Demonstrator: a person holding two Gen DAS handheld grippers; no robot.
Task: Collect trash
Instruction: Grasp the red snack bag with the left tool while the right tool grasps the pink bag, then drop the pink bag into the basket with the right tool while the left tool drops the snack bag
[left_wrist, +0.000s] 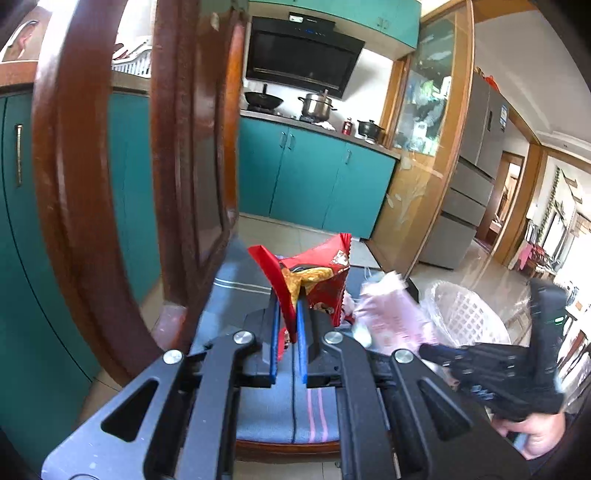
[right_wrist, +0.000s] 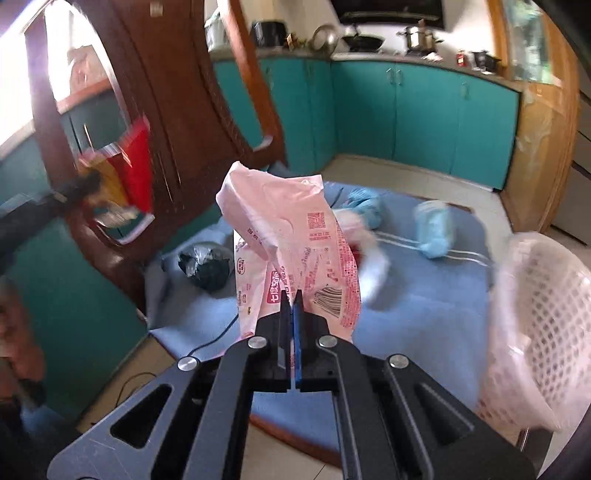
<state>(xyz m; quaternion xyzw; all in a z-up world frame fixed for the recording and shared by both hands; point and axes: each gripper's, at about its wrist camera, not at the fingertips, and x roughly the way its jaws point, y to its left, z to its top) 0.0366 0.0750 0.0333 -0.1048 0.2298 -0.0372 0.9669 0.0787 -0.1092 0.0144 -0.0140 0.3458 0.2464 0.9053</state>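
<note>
My left gripper (left_wrist: 289, 295) is shut on a red snack bag (left_wrist: 317, 277) and holds it above the blue chair cushion (left_wrist: 266, 410). The bag also shows blurred in the right wrist view (right_wrist: 125, 177). My right gripper (right_wrist: 291, 299) is shut on a pink plastic wrapper (right_wrist: 291, 236), held above the cushion (right_wrist: 424, 317). The wrapper shows in the left wrist view (left_wrist: 388, 314), with the right gripper (left_wrist: 428, 349) to its right. On the cushion lie a black crumpled bag (right_wrist: 205, 267), two blue crumpled wads (right_wrist: 364, 206) (right_wrist: 434, 229) and a white scrap (right_wrist: 373, 266).
A white lattice waste basket (right_wrist: 543, 325) lined with clear plastic stands right of the chair; it also shows in the left wrist view (left_wrist: 465, 314). The brown wooden chair back (left_wrist: 192, 147) rises at the left. Teal kitchen cabinets (left_wrist: 314, 177) stand behind. A black cable (right_wrist: 218, 338) runs over the floor.
</note>
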